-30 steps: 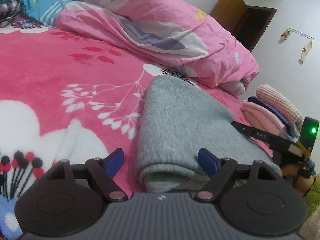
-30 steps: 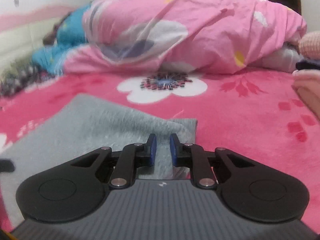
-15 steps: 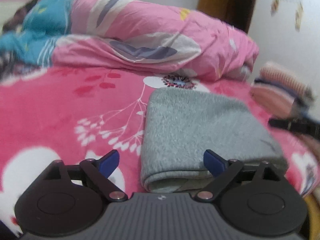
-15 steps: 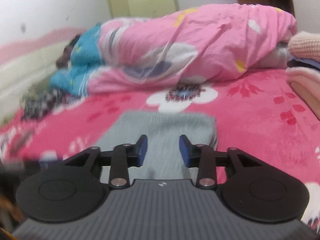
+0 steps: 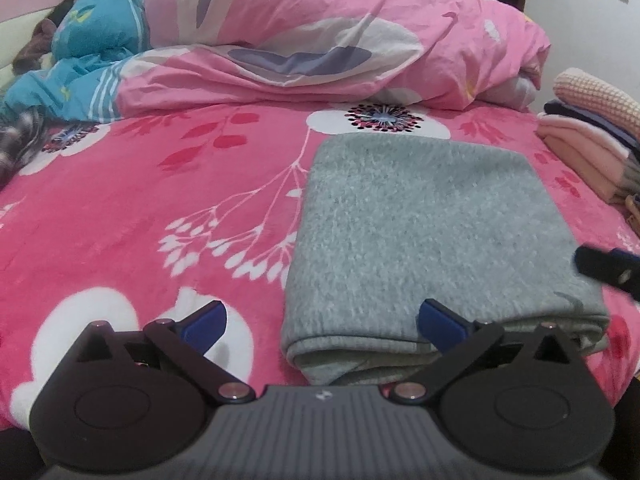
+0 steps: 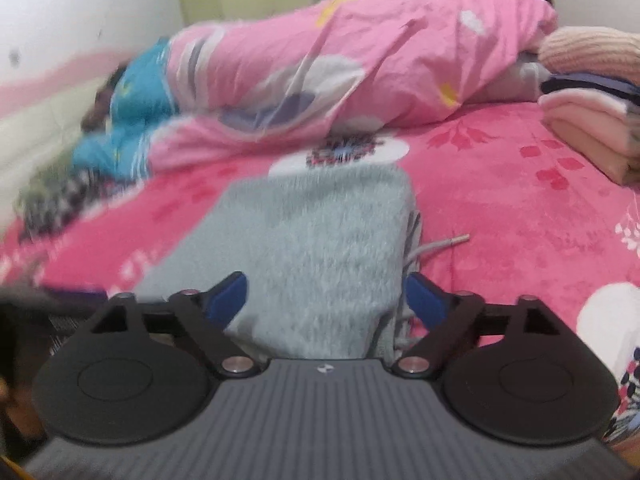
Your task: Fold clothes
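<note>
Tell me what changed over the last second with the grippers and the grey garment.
Right gripper was nearly shut at the grey garment's edge; its jaws are opening, nothing gripped. Left gripper, also opening, backed off and leveled out. The garment stayed folded on the pink blanket.

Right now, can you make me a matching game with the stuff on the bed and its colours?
Things:
1. folded fleece
2. crumpled quilt
3. bed cover
4. bedding bundle at the far left

Colours:
A. turquoise
B. grey
C. deep pink with white flowers
D. light pink with pale patches

Pairs: 1-B, 2-D, 3-C, 4-A
</note>
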The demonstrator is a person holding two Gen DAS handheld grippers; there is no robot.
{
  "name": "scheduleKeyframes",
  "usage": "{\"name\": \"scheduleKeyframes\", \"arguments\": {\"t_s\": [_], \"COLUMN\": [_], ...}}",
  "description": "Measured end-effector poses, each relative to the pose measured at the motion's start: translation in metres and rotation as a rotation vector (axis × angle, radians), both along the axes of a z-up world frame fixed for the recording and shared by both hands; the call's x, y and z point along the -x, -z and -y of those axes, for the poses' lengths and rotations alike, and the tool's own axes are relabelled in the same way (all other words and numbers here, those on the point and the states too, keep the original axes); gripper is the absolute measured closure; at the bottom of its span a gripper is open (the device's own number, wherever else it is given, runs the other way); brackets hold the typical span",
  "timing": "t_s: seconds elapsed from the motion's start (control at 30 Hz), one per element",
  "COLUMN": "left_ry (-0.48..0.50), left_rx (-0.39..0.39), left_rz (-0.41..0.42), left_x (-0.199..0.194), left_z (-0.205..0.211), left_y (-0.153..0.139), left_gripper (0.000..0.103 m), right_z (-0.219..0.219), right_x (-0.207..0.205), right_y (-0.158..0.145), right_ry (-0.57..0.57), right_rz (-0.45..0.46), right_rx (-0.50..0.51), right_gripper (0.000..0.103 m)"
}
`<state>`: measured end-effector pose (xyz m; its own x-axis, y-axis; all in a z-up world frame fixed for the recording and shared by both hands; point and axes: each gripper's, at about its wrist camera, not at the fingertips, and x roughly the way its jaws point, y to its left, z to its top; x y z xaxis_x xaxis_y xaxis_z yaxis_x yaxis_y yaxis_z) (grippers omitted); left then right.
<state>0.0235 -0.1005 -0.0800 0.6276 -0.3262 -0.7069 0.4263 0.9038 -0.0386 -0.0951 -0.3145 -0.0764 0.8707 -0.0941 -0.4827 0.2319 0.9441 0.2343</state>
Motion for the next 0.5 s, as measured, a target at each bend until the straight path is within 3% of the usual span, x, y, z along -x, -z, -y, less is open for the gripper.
{"name": "scheduleKeyframes", "arguments": {"t_s": [0.17, 0.5], "left_ry": [-0.018, -0.034], "left_rx": [-0.023, -0.058], "left_rz": [0.002, 0.004], "left_x": [0.002, 0.004], "left_z": [0.004, 0.009], "left_y": [-0.002, -0.006], "left_gripper": [0.0, 0.0], "right_z": [-0.008, -0.025], "right_x": [-0.002, -0.003], "right_y": [-0.004, 0.022], "right_ry": [0.038, 0.061], "right_rz": [-0.032, -0.114], "right_rx": [0.084, 0.237], "right_gripper": [0.002, 0.001]}}
